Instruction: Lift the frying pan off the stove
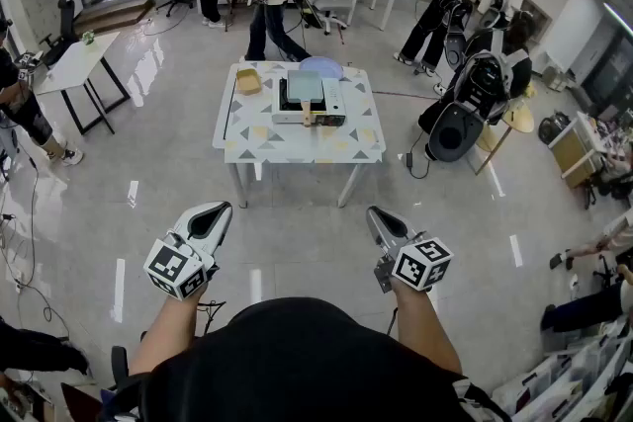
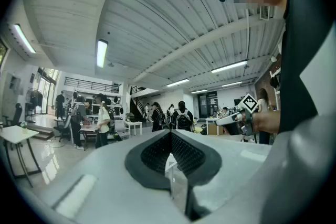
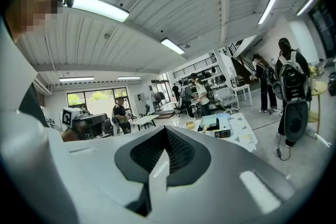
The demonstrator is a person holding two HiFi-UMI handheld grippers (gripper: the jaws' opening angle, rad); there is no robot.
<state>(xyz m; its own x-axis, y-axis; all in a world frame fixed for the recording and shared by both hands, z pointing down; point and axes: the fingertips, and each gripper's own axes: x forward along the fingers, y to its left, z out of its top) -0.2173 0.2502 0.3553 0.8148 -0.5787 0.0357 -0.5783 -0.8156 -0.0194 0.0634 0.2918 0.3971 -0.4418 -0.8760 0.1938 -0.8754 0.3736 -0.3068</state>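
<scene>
- Well ahead in the head view, a white table [image 1: 297, 145] on the grey floor [image 1: 297, 242], far from both grippers.
- On the middle of that table, a white stove [image 1: 334, 104] with a grey, squarish frying pan [image 1: 304, 86] resting on top. Possibly a pale handle toward the near edge, though too small to be sure.
- Just left of the stove, a tan box [image 1: 247, 80]; at the far edge, a pale blue round plate [image 1: 321, 66].
- Near the bottom of the same view, left gripper [image 1: 222, 209] at near left and right gripper [image 1: 373, 211] at near right. Both held over bare floor, tips toward the table, touching nothing.
- Left gripper view: jaws pressed together, nothing between them. Beyond the tips, people [image 2: 181, 119] standing far off; right gripper visible at the right.
- Right gripper view: jaws likewise closed and empty. Table, stove and pan far off, to the right of the tips; left gripper at the left edge.
</scene>
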